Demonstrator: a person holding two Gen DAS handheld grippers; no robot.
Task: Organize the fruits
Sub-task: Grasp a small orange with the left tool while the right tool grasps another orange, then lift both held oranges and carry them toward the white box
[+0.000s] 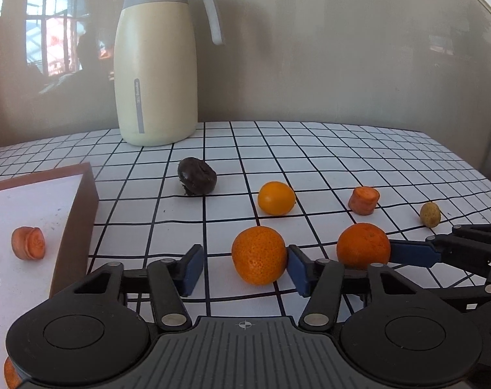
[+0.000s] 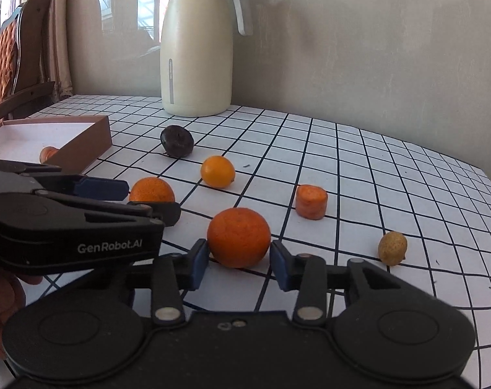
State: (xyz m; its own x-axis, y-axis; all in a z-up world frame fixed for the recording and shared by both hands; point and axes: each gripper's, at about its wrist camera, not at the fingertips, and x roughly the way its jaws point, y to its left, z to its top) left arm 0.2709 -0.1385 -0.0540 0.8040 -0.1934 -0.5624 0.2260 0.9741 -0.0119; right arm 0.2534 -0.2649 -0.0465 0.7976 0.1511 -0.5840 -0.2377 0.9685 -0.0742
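Note:
A rough-skinned mandarin (image 1: 258, 254) lies on the checked tablecloth between the fingers of my left gripper (image 1: 245, 269). The right pad touches it and the left pad stands clear, so this gripper is open. From the right wrist the same mandarin (image 2: 151, 189) shows between those fingers. A second mandarin (image 2: 239, 236) sits between the pads of my right gripper (image 2: 239, 264), and both pads touch its sides. Further back lie a smooth orange fruit (image 1: 276, 197), a dark wrinkled fruit (image 1: 197, 176) and a small yellowish fruit (image 1: 430, 214).
A brown box (image 1: 80, 214) with a white floor stands at the left and holds a carrot piece (image 1: 28, 243). Another carrot piece (image 1: 364, 200) stands at the right. A cream jug (image 1: 156, 64) is at the back by the wall. A wooden chair (image 2: 5, 58) is beyond the table's left edge.

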